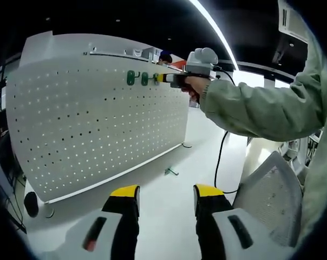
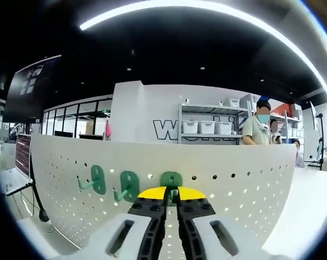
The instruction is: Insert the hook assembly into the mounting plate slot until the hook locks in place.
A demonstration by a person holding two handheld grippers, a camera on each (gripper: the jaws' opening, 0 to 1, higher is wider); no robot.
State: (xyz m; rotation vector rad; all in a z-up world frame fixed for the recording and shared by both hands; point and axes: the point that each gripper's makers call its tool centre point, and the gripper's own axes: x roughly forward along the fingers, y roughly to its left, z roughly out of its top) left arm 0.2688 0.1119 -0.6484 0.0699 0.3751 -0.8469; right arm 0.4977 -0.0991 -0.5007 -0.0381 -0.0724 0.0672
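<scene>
An upright white pegboard (image 1: pixel 98 119) carries two green hooks (image 1: pixel 130 77) (image 1: pixel 144 79) near its top edge. A third green hook (image 2: pixel 171 180) sits right of them against the board, and my right gripper (image 2: pixel 171 194) is shut on it, yellow tips pressed to the panel. In the left gripper view a person's hand holds that right gripper (image 1: pixel 162 78) at the board's upper right. My left gripper (image 1: pixel 166 192) hangs low over the white table, jaws open with nothing between them. In the right gripper view the other two hooks (image 2: pixel 97 179) (image 2: pixel 129 185) are on the left.
A small loose hook piece (image 1: pixel 171 171) lies on the table (image 1: pixel 169 216) by the board's foot. A white mesh chair (image 1: pixel 266 189) stands at right, and a black cable (image 1: pixel 220 157) hangs down. Shelves with bins (image 2: pixel 204 125) and people (image 2: pixel 258 130) stand behind the board.
</scene>
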